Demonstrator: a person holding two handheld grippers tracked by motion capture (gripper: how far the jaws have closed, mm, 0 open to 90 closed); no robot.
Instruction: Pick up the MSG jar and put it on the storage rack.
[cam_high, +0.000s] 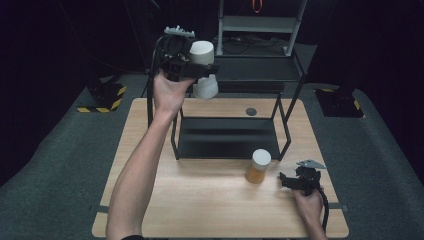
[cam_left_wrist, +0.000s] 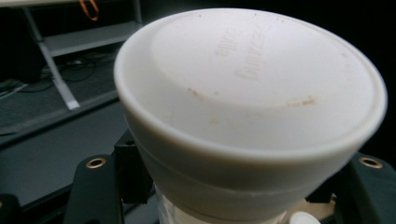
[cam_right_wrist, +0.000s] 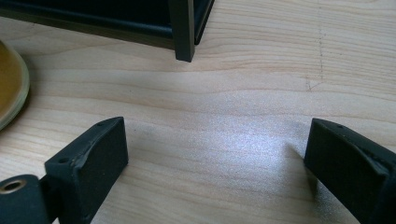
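My left gripper (cam_high: 205, 70) is raised high above the back left of the black two-tier rack (cam_high: 230, 135), shut on a white-lidded jar (cam_high: 203, 75). In the left gripper view the jar's white lid (cam_left_wrist: 252, 93) looms close between the black jaws. A second jar with amber contents and a white lid (cam_high: 258, 166) stands on the wooden table (cam_high: 200, 200) just in front of the rack. My right gripper (cam_high: 286, 180) rests low on the table to the right of that jar, open with nothing between its fingers (cam_right_wrist: 88, 158). The amber jar's edge (cam_right_wrist: 11, 88) shows at the left of the right gripper view.
The rack's front right leg (cam_right_wrist: 183, 32) stands on the table just ahead of the right gripper. A round grey grommet (cam_high: 251, 111) sits at the table's back edge. A grey metal shelving unit (cam_high: 260, 25) stands behind the table on the dark floor.
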